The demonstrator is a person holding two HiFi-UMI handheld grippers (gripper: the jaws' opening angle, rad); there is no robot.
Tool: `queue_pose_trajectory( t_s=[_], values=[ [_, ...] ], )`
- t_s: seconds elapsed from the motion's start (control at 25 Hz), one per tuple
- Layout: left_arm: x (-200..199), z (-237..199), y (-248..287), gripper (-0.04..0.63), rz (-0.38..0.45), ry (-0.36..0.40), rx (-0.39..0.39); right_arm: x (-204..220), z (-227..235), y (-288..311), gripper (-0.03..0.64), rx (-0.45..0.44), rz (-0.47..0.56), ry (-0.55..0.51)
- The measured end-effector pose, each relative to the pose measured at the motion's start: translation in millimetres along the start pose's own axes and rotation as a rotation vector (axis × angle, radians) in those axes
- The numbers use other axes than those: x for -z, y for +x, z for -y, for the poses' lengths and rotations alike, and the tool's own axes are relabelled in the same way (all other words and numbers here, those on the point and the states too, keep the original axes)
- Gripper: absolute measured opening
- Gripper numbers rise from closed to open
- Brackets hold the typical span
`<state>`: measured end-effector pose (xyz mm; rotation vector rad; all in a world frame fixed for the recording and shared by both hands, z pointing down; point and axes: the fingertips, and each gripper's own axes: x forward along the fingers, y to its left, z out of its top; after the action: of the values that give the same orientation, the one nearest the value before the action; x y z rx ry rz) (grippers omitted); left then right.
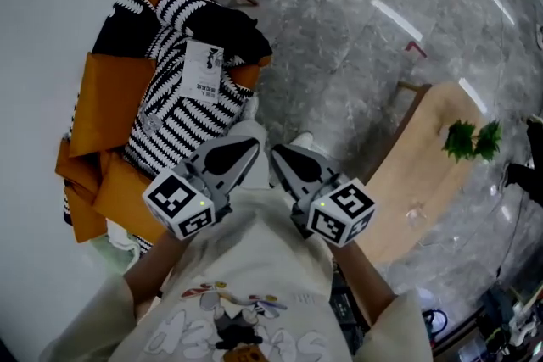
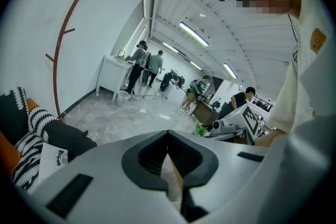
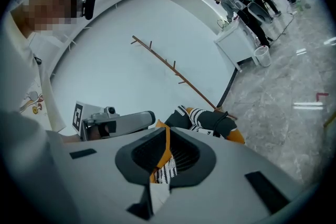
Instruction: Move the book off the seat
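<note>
task not yet begun

nothing done so far; the book (image 1: 202,70) lies on the striped cloth (image 1: 174,123) draped over the orange seat (image 1: 110,85); left claw (image 1: 246,134) and right claw (image 1: 280,155), both clenched and empty, hover just beside the seat; reaching, grasping and lifting remain

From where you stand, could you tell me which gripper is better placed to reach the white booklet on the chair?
Left, probably. The left gripper sits on the side of the orange chair, nearer the white booklet on the striped garment; the right gripper would have to cross it. Both are shut.
</note>
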<state>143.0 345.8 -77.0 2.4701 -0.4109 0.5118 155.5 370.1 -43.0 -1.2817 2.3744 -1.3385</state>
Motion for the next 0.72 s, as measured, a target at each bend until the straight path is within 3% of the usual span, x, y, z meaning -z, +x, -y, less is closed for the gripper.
queue_pose_trajectory(
  t_s=[0.6, 0.72],
  values=[
    [32.7, -111.9, 4.6, 0.005, -0.056, -0.12, -0.018, 14.3, 22.1, 95.9, 0.008, 0.005, -0.115, -0.007],
    [43.3, -137.9, 1.5, 0.005, -0.059, -0.156, -0.037, 19.6, 25.6, 120.1, 0.008, -0.026, -0.154, -0.033]
  ],
)
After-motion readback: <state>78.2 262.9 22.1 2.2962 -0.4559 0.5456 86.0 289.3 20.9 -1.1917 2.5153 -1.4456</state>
